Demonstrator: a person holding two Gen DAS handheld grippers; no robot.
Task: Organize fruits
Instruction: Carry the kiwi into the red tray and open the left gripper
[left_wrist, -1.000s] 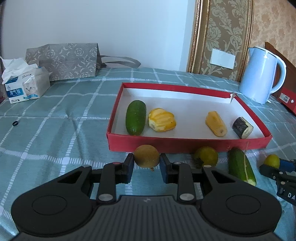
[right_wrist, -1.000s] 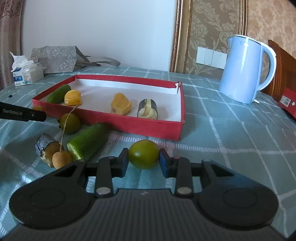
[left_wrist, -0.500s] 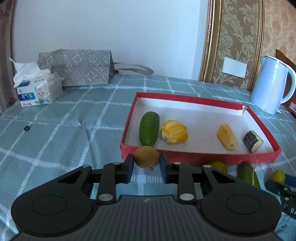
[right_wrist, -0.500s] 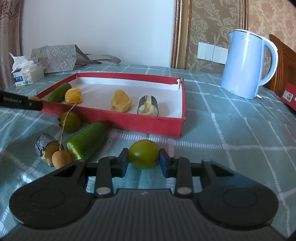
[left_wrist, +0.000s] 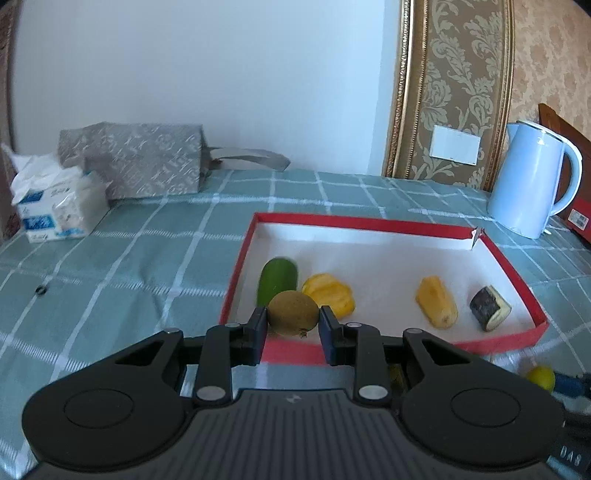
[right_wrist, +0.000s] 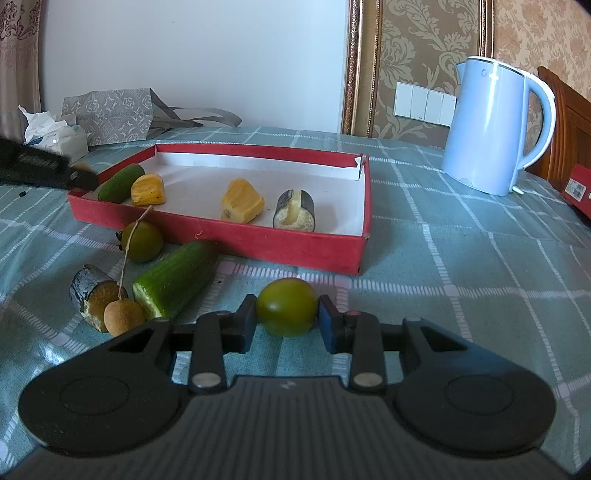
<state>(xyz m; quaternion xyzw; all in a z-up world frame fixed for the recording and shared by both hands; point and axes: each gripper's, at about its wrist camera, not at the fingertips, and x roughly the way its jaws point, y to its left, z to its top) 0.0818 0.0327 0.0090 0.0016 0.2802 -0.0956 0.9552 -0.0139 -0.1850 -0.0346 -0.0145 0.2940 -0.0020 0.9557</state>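
**Two fruits gripped, red box just ahead of the left one**

The left gripper (left_wrist: 292, 329) has its jaws closed on a brown kiwi (left_wrist: 292, 313), pinched at its two sides and carried above the near-left corner of the red box (left_wrist: 369, 222). The box lies straight ahead of and below the jaws, its long side running left to right across the view. Just past the kiwi, inside the box, lie a green cucumber piece (left_wrist: 277, 282) and a yellow fruit chunk (left_wrist: 330, 295), close together; the bare white floor opens to the right of them, before a second yellow chunk (left_wrist: 436, 307) and a dark-skinned slice (left_wrist: 489, 306). The placing move likely turns on this: forward and a little right clears the fruit already there.

The right gripper (right_wrist: 287, 320) has its jaws closed on a green round fruit (right_wrist: 287, 311), low over the checked cloth (right_wrist: 461, 258). The box (right_wrist: 221, 236) lies ahead and to the left of it, its near wall between fruit and floor. The left gripper is judged the nearer to a drop.
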